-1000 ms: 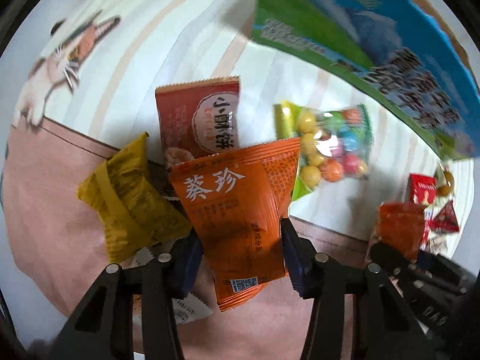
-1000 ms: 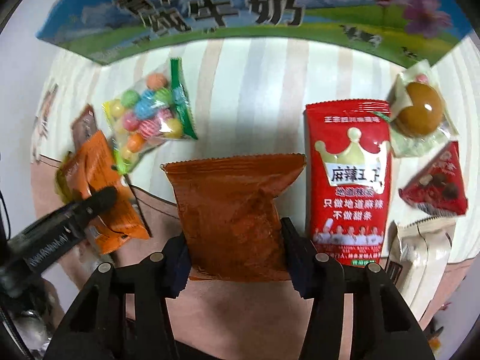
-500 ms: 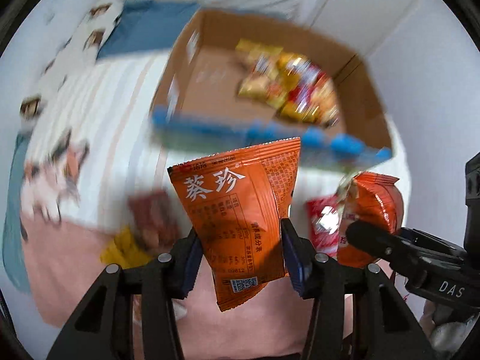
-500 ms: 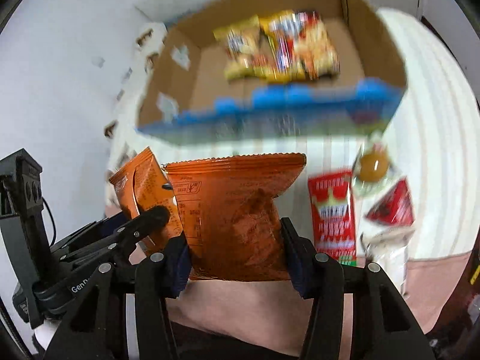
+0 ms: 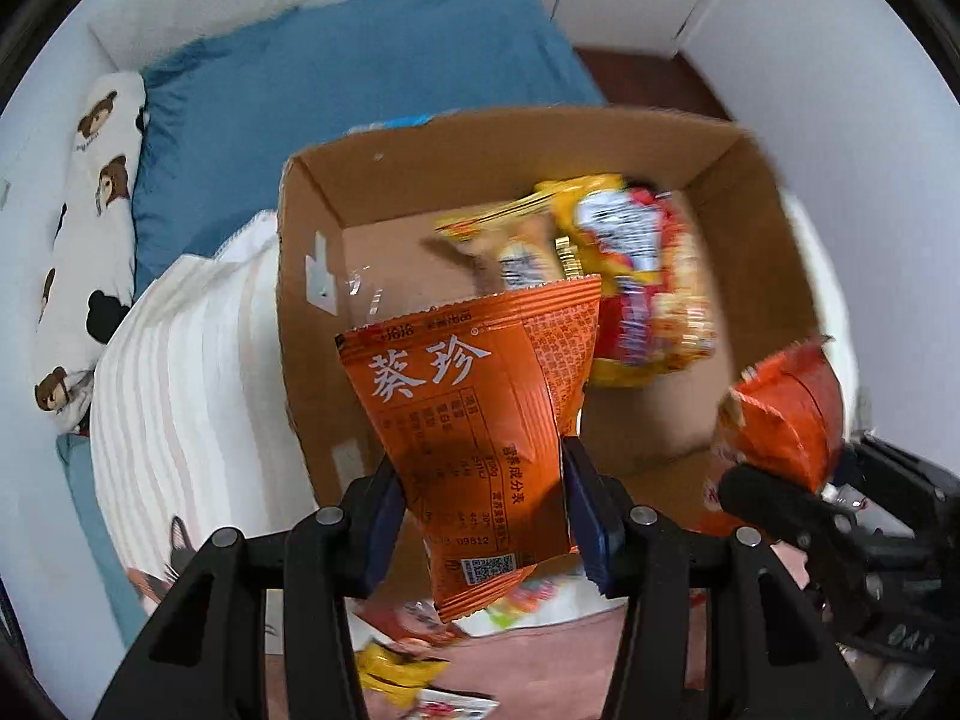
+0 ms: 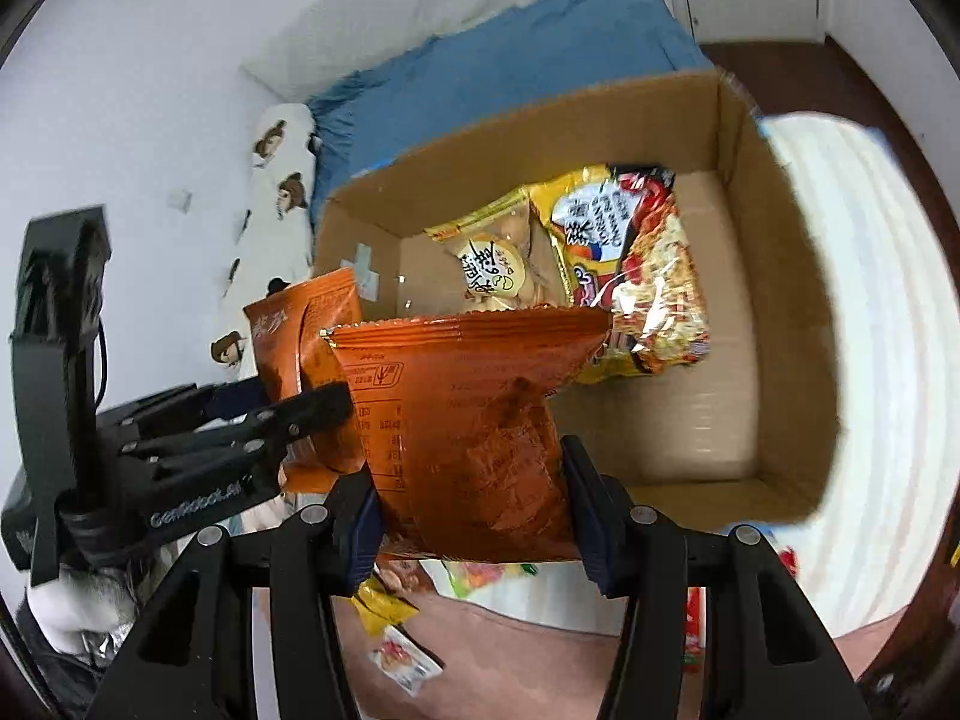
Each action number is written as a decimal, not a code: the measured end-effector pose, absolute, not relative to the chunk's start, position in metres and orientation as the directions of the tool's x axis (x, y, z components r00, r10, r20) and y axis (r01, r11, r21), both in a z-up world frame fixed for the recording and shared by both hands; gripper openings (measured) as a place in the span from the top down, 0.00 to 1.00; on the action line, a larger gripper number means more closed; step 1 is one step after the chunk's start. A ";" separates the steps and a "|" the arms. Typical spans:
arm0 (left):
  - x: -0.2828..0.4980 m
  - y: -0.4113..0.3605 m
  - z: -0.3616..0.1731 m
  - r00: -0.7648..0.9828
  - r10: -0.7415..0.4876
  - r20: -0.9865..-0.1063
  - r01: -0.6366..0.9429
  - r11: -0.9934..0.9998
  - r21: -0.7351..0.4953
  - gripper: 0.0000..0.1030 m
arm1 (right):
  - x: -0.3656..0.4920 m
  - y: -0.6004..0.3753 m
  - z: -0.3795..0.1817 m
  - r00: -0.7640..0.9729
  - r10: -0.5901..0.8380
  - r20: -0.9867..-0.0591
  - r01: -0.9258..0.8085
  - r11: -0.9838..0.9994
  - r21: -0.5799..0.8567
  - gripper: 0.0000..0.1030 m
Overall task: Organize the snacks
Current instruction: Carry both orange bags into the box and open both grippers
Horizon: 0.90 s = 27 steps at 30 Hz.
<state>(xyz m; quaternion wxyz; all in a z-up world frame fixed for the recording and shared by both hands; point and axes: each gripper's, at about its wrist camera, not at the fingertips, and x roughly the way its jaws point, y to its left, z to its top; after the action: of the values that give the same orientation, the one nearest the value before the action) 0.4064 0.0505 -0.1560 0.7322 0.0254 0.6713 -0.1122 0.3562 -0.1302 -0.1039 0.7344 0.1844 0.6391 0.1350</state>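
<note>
Gripping orange packets, both tongs (image 5: 483, 516) (image 6: 474, 510) — seemingly above box rim (image 6: 690, 507), floor half bare.

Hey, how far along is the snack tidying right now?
Partly done. The cardboard box already holds a noodle pack and a biscuit bag. In hand: the left claw grips an orange packet, the right claw an orange-brown bag, both held above the box. Still left: loose snacks on the bed below.

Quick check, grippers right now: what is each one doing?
Left gripper: closed on the orange snack packet with white characters.
Right gripper: closed on the plain orange snack bag.
</note>
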 end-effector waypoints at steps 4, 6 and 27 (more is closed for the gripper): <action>0.429 0.057 -0.198 -0.040 -0.113 -0.993 0.191 0.974 -0.118 0.55 | 0.377 -0.115 -0.142 0.082 0.430 -0.899 0.076 0.897 0.436 0.46; 0.433 0.059 -0.216 -0.087 -0.111 -0.990 0.192 0.973 -0.126 0.55 | 0.383 -0.107 -0.159 0.051 0.424 -0.904 0.087 0.900 0.427 0.46; 0.406 0.078 -0.229 -0.098 -0.189 -0.977 0.095 0.976 -0.198 0.13 | 0.385 -0.103 -0.189 -0.017 0.225 -0.974 -0.003 0.974 0.225 0.05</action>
<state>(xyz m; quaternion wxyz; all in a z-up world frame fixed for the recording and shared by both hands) 0.4061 0.0781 -0.2288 0.6710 -0.0318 0.7332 -0.1057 0.3846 -0.1029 -0.1894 0.6968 0.0783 0.7083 0.0819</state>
